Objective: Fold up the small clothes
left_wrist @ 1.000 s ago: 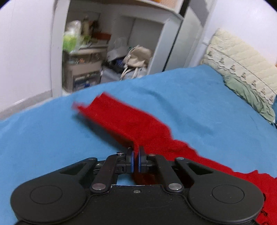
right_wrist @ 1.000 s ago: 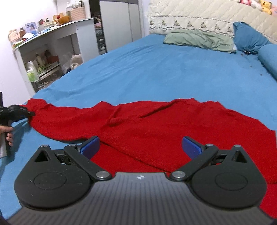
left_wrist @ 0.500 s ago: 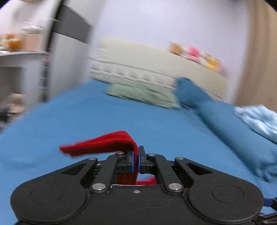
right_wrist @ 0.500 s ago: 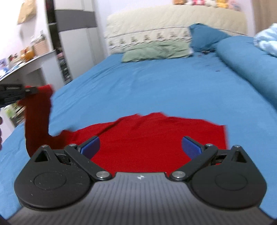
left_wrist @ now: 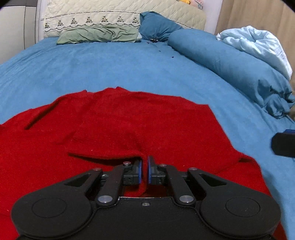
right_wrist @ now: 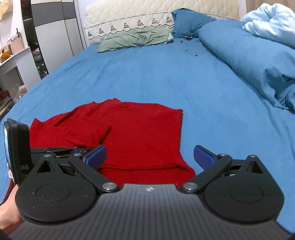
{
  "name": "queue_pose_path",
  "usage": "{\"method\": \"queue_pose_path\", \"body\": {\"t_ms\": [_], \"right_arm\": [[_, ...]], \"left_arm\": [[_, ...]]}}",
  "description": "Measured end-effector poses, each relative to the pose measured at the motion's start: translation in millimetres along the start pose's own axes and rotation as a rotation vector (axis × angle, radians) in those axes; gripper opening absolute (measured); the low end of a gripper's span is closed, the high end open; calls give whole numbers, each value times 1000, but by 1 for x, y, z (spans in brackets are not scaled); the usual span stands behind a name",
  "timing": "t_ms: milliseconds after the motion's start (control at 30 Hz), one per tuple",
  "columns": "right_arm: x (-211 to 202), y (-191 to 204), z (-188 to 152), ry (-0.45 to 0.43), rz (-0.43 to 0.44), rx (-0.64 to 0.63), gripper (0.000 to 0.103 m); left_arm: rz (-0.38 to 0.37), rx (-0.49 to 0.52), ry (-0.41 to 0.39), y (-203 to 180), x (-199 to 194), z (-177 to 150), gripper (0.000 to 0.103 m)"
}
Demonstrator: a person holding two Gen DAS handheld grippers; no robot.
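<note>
A red knitted garment (left_wrist: pixel 140 121) lies on the blue bed sheet (left_wrist: pixel 110 64), with one end folded over onto the rest. My left gripper (left_wrist: pixel 144 170) is shut on the folded end's edge, low over the cloth. In the right wrist view the garment (right_wrist: pixel 140 133) lies just ahead, and my right gripper (right_wrist: pixel 149 157) is open and empty above its near edge. The left gripper (right_wrist: pixel 55 155) shows there at the left, on the cloth. The right gripper's finger (left_wrist: pixel 284 144) shows at the right edge of the left wrist view.
A green pillow (left_wrist: pixel 99 35), a blue pillow (left_wrist: pixel 158 27) and a cream headboard (left_wrist: pixel 118 13) are at the far end. A rolled blue duvet (left_wrist: pixel 230 59) with a pale blue blanket (left_wrist: pixel 258 44) runs along the right. A wardrobe (right_wrist: pixel 55 35) and shelf (right_wrist: pixel 12 61) stand left.
My left gripper has swung the garment's end from the left side over onto the rest of the cloth and come down low. The right gripper stayed open and shifted slightly right.
</note>
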State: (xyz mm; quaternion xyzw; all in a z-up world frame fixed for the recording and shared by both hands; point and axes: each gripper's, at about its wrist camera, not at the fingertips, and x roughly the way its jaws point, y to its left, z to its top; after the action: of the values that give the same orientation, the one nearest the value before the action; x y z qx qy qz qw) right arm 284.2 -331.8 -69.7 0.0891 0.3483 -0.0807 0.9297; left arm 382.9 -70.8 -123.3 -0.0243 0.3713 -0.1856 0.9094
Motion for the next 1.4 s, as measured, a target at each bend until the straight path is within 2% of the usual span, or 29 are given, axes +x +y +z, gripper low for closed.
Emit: {"method": "queue_pose_path", "body": {"t_ms": [33,100,200,333,433,467,533,600,667,733,767,800,833,867,1033,1133,1233,1267,1400], "right_arm": [[-1,1,0,-3,6,1,103],[-3,4,7,-24,34,-6,103],[-3,23,20,-27,99,-54,103],[25,70,26,22,123,-230,103],[56,114,15,59,119,-368,103],[67,125,13,68,118,-408,103],[88,149,6,84,94,-493,96],[105,168,-1,100,71,-570,92],[122,181,-11,110,43,-642,92],[137,189,-18,126,27,-698,81],[141,191,-18,129,39,-703,71],[143,191,-15,132,46,-696,47],[143,189,-10,122,35,-670,33],[140,184,-4,111,22,-634,27],[95,118,13,-30,2,-233,27],[85,77,-4,-21,-1,-15,27],[90,54,-32,35,23,70,38],[91,50,-37,40,27,82,45],[90,40,-39,8,44,133,61]], "left_arm": [[-9,3,-6,4,-6,3,32],[-5,30,-46,11,-31,6,73],[64,62,-107,31,-69,5,88],[232,97,-133,75,-102,-17,90],[317,69,-132,107,-109,-41,90],[328,51,-131,117,-109,-47,90],[344,5,-121,134,-105,-57,90],[315,-51,-84,147,-99,-57,90],[310,-70,-98,153,-98,-56,90],[318,-84,-98,157,-96,-53,90],[309,-89,-101,158,-96,-51,90],[301,-93,-102,159,-95,-51,90],[299,-90,-100,157,-97,-53,90],[302,-82,-96,156,-97,-54,90],[304,-89,-100,160,-102,-58,90],[306,-92,-107,162,-104,-59,90],[320,-82,-100,163,-103,-63,90],[325,-79,-96,164,-103,-63,90],[336,-60,-82,170,-107,-66,90]]}}
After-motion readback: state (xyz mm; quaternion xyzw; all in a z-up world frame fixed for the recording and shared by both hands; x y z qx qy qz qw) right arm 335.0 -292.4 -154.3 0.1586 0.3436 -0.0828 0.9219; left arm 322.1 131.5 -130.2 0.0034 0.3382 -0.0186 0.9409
